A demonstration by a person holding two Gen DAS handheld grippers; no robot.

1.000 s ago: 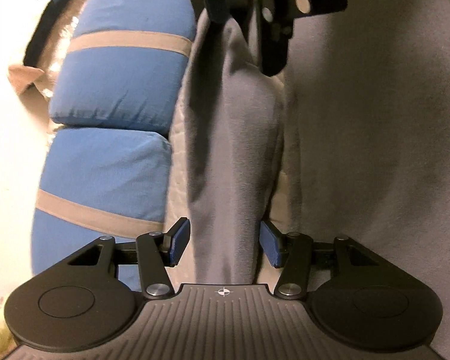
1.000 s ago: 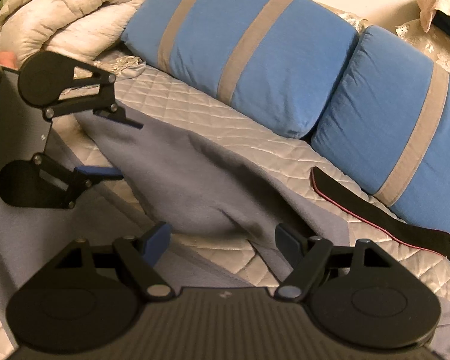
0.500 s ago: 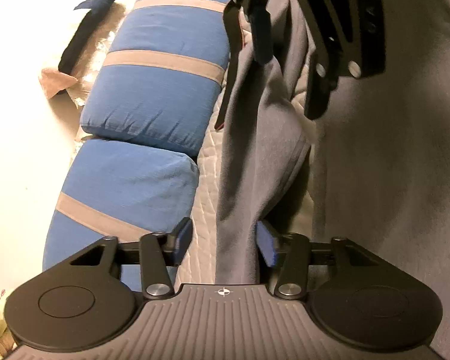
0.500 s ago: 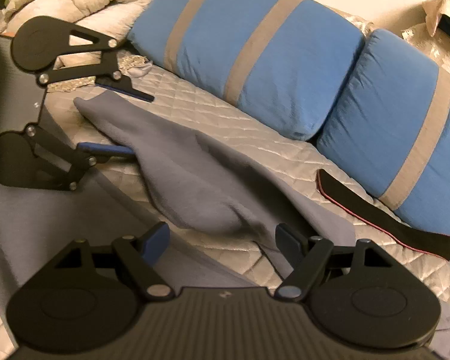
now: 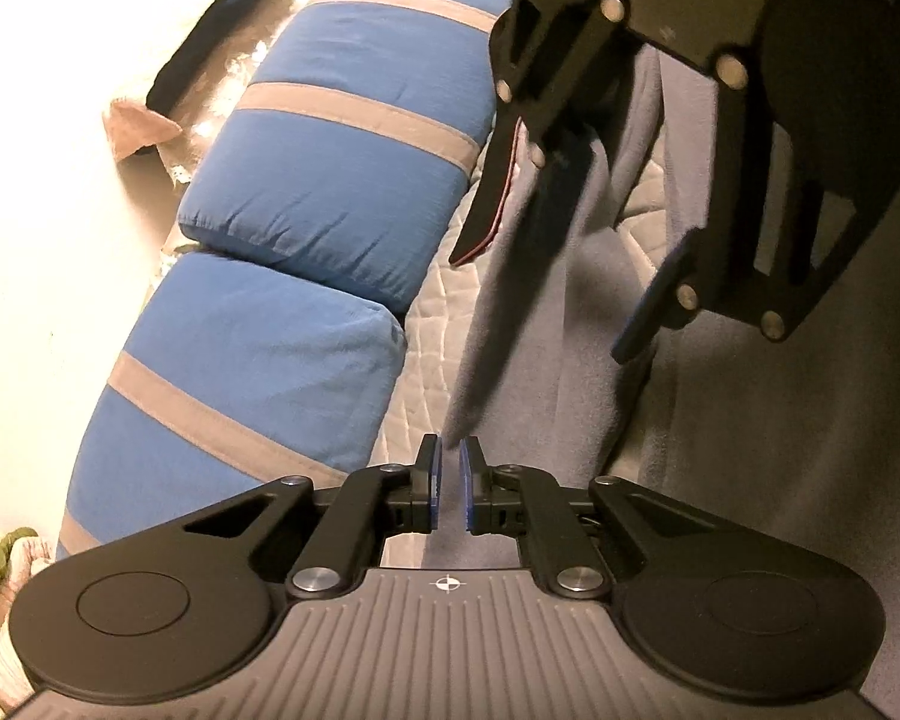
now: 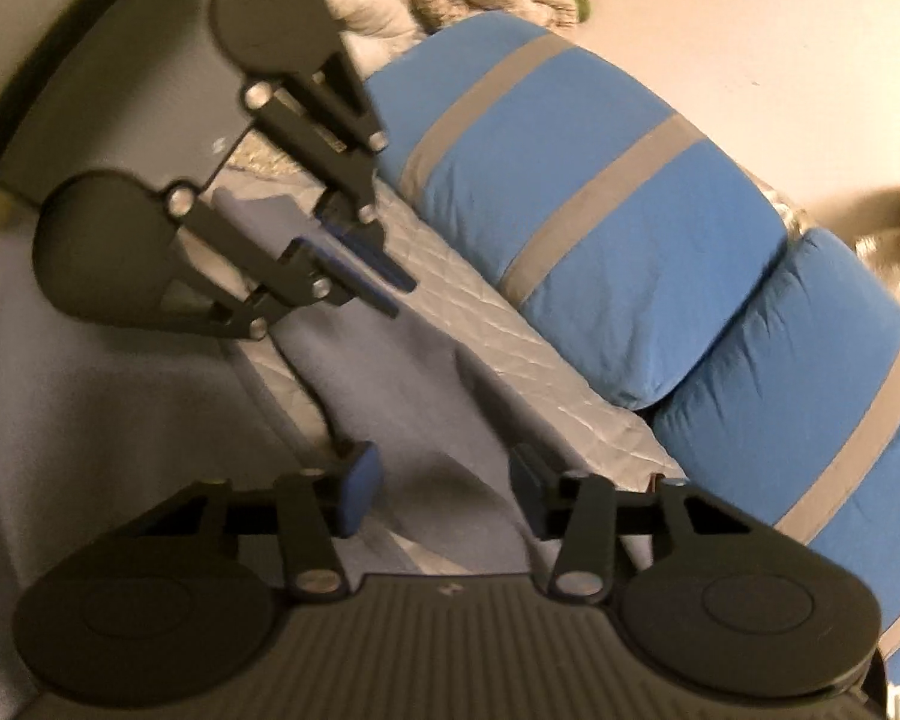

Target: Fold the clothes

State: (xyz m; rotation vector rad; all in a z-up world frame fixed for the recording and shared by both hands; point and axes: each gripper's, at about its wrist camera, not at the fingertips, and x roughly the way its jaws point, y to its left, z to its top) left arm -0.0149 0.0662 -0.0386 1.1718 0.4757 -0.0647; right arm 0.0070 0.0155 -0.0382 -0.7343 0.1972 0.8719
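The soft fleece garment point(image 5: 570, 372) is plain grey with no print. The two bolster pillows point(image 5: 336, 174) are bright blue, each crossed by grey-beige bands. The quilted bed cover point(image 6: 510, 324) is pale grey-white with a stitched diamond pattern. The narrow flat strap point(image 5: 486, 192) is black with a red edge. Both tools are matt black; the left tool point(image 5: 448, 483) and right tool point(image 6: 444, 483) carry blue pads.

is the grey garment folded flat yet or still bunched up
Still bunched: the grey garment lies in a raised, twisted ridge across the quilted bed cover, one end pinched in the left gripper.
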